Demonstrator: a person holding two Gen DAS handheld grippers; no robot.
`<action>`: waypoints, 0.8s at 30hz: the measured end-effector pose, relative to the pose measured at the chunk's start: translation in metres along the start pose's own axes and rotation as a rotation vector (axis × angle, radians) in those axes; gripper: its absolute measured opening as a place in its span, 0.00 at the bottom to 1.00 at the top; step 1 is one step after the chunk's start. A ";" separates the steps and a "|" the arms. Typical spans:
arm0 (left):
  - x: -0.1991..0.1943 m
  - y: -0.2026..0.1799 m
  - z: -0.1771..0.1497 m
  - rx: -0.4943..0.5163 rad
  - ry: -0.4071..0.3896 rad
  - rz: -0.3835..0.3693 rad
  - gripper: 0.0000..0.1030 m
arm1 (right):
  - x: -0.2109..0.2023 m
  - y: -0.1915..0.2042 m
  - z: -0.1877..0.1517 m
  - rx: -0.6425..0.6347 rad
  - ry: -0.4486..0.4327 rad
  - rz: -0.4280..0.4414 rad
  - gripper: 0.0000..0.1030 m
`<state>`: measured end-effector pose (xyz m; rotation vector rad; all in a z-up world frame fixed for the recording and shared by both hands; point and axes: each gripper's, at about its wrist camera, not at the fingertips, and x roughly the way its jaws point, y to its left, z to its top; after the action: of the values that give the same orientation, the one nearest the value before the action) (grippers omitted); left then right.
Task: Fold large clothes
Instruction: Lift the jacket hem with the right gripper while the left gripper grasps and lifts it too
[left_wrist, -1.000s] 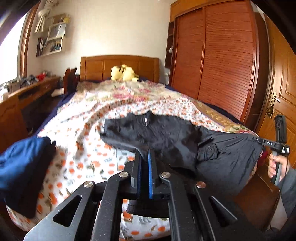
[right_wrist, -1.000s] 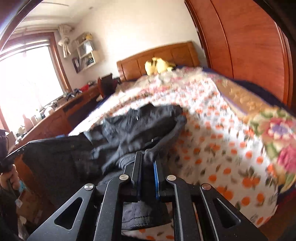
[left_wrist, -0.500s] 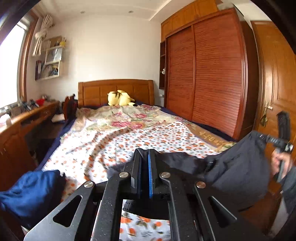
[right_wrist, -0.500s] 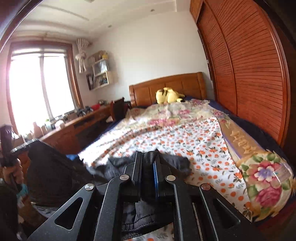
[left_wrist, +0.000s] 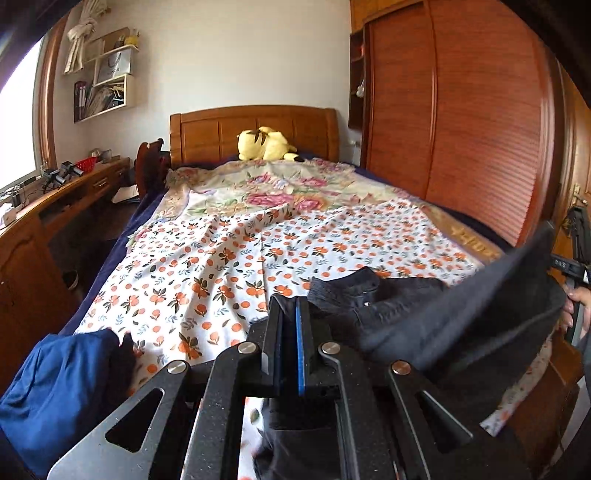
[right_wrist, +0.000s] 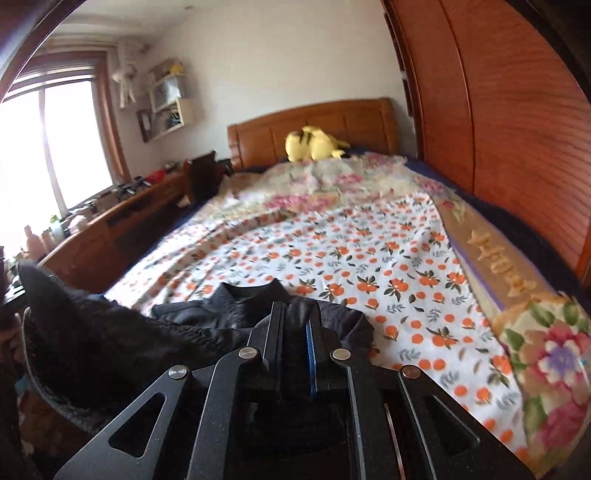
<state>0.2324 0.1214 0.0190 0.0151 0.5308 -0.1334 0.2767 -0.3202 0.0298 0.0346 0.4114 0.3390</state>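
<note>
A black jacket (left_wrist: 424, 321) hangs stretched between my two grippers at the foot of the bed, its collar part (right_wrist: 229, 306) resting on the orange-flowered sheet (left_wrist: 221, 258). My left gripper (left_wrist: 289, 301) is shut on a dark edge of the jacket, and fabric hangs down under its jaws. My right gripper (right_wrist: 295, 306) is shut on another edge, with cloth bunched between the fingers. In the left wrist view a person's hand (left_wrist: 576, 295) holds the right gripper at the far right, where a jacket corner rises to it.
A folded blue garment (left_wrist: 55, 387) lies on the near left corner of the bed. A yellow plush toy (left_wrist: 266, 144) sits by the headboard. A wooden wardrobe (left_wrist: 461, 110) lines the right side and a desk (left_wrist: 55, 206) the left.
The jacket lay spread across the middle of the bed; both grippers have dragged it toward the foot, so only its collar part now rests on the sheet.
</note>
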 end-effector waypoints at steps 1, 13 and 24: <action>0.011 0.002 0.002 0.005 0.007 0.008 0.06 | 0.018 -0.001 0.006 0.000 0.010 -0.012 0.09; 0.074 0.014 0.001 0.014 0.122 0.044 0.08 | 0.157 0.031 0.042 -0.059 0.143 -0.140 0.10; 0.032 0.006 0.006 0.039 0.090 0.057 0.47 | 0.167 0.038 0.045 -0.007 0.161 -0.161 0.18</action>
<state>0.2638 0.1229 0.0078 0.0751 0.6173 -0.0874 0.4264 -0.2274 0.0103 -0.0331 0.5692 0.1846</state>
